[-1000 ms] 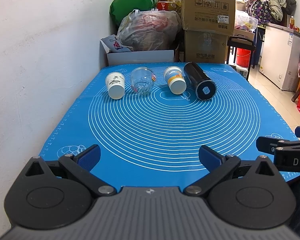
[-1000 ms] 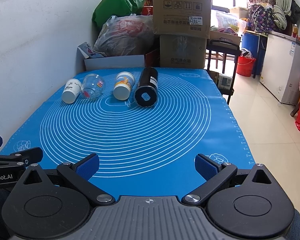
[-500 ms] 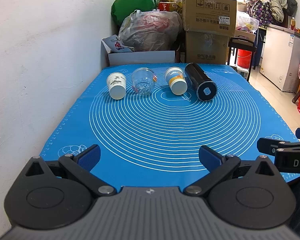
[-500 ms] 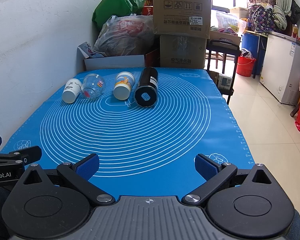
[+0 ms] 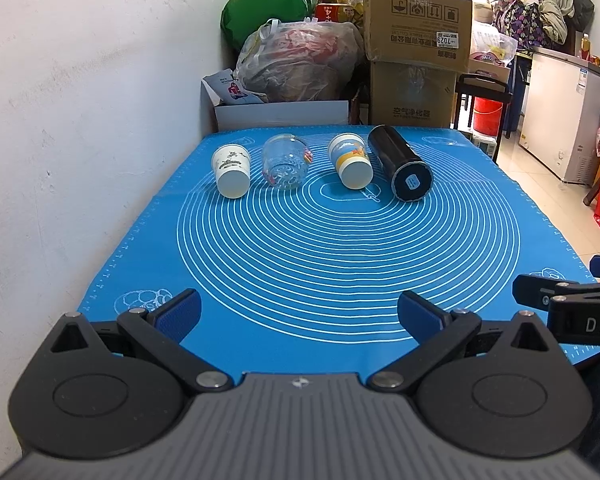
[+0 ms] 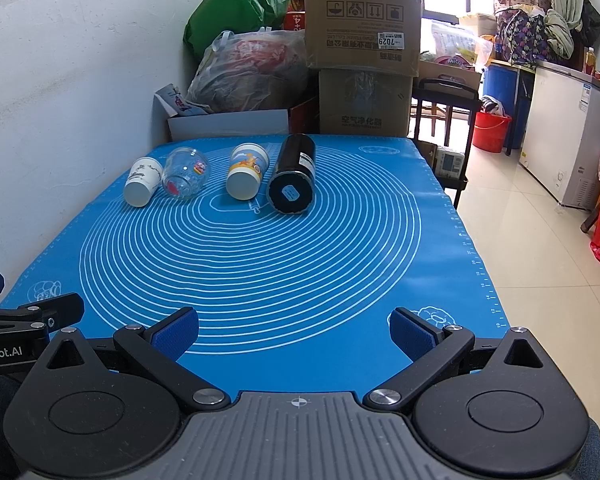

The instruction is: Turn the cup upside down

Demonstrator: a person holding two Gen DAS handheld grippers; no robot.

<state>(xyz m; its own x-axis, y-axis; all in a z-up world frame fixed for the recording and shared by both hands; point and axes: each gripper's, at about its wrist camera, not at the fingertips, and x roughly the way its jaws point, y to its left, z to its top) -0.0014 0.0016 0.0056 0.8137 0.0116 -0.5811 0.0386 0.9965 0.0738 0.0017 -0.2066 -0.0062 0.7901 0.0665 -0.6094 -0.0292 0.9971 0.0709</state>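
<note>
Several cups lie on their sides in a row at the far end of the blue mat, bases toward me: a white paper cup, a clear glass cup, a blue-and-yellow printed cup and a black tumbler. In the right wrist view they are the white cup, the glass cup, the printed cup and the tumbler. My left gripper is open and empty at the mat's near edge. My right gripper is open and empty there too.
A white wall runs along the mat's left side. Behind the table stand cardboard boxes, filled plastic bags and a white box. A tiled floor, a red bucket and a white freezer are to the right.
The left gripper has shifted very slightly; the cups sit a little further right and lower in its view. The right gripper and the cups have not moved.
</note>
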